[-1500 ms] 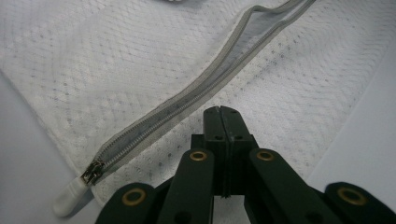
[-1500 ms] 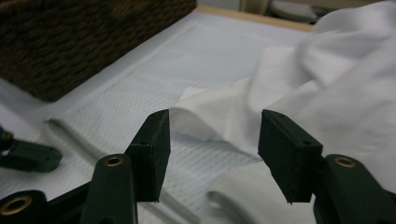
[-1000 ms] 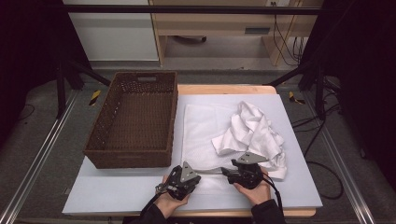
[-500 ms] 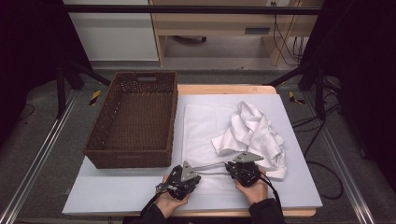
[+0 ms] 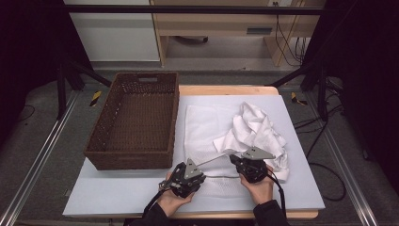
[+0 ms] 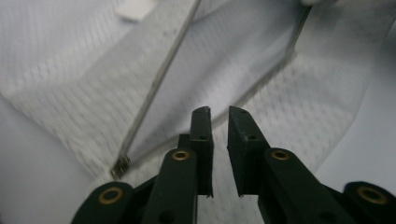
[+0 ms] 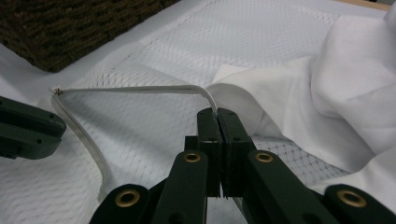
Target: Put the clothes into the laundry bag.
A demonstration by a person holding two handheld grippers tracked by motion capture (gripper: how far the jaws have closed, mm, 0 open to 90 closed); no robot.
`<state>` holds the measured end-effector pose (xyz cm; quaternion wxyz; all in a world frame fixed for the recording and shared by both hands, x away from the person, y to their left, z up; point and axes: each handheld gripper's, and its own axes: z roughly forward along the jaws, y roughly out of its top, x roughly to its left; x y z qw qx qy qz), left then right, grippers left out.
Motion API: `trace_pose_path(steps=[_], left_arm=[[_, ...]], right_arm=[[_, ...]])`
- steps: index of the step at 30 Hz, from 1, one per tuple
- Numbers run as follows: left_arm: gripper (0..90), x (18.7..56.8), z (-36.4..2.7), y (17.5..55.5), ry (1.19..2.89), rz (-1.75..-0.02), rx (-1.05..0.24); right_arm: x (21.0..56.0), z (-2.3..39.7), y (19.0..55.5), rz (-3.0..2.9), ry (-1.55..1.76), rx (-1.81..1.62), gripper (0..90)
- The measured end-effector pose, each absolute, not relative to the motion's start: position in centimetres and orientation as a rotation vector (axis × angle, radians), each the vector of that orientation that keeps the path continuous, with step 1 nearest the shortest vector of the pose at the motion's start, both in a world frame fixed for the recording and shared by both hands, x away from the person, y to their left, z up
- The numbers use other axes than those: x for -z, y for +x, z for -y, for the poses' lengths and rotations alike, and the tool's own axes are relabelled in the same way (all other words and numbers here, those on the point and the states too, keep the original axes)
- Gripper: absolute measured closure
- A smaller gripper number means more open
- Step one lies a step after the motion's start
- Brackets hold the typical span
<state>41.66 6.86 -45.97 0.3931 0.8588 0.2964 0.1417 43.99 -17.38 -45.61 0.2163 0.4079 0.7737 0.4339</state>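
Note:
A white mesh bag (image 5: pixel 207 127) lies flat on the table with a crumpled white cloth (image 5: pixel 254 129) on its right half. My right gripper (image 7: pixel 216 113) is shut on the bag's zipper edge (image 7: pixel 140 88) and holds it a little above the mesh. To its left, my left gripper (image 6: pixel 218 112) has just been opening. A narrow gap shows between its jaws, with nothing in it, over the zipper edge (image 6: pixel 159 84) near the slider (image 6: pixel 120 165). In the high view both grippers, left (image 5: pixel 198 165) and right (image 5: pixel 234 158), sit at the bag's near edge.
A dark brown wicker basket (image 5: pixel 136 117) stands on the left of the pale board (image 5: pixel 117 193), close to the left gripper. Black frame legs and cables lie on the floor on both sides of the table.

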Motion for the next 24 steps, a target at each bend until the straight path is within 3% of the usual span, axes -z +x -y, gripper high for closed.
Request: trace_pose_path(steps=[6, 11, 14, 17, 21, 24], left_arm=[[63.5, 42.9, -4.4, 43.5, 2.166, -0.689, -0.495], [61.1, 43.2, -2.3, 45.9, 2.226, -0.661, -0.471], [70.1, 43.5, -2.0, 46.5, 2.229, -0.666, -0.437], [88.0, 43.3, -2.3, 46.7, 2.210, -0.662, -0.398], [89.0, 43.1, -2.4, 46.5, 2.243, -0.645, -0.389], [89.2, 42.9, -2.5, 46.4, 2.229, -0.641, -0.378]], right_arm=[[45.1, 17.3, 44.0, -2.137, 1.111, -1.213, 89.1], [44.9, 17.5, 44.0, -2.136, 1.102, -1.233, 89.0], [44.8, 17.6, 43.9, -2.133, 1.103, -1.240, 89.0], [44.9, 17.7, 43.9, -2.140, 1.102, -1.238, 88.8], [45.1, 17.6, 43.8, -2.156, 1.105, -1.237, 87.0], [45.0, 17.8, 43.3, -2.163, 1.098, -1.252, 79.4]])
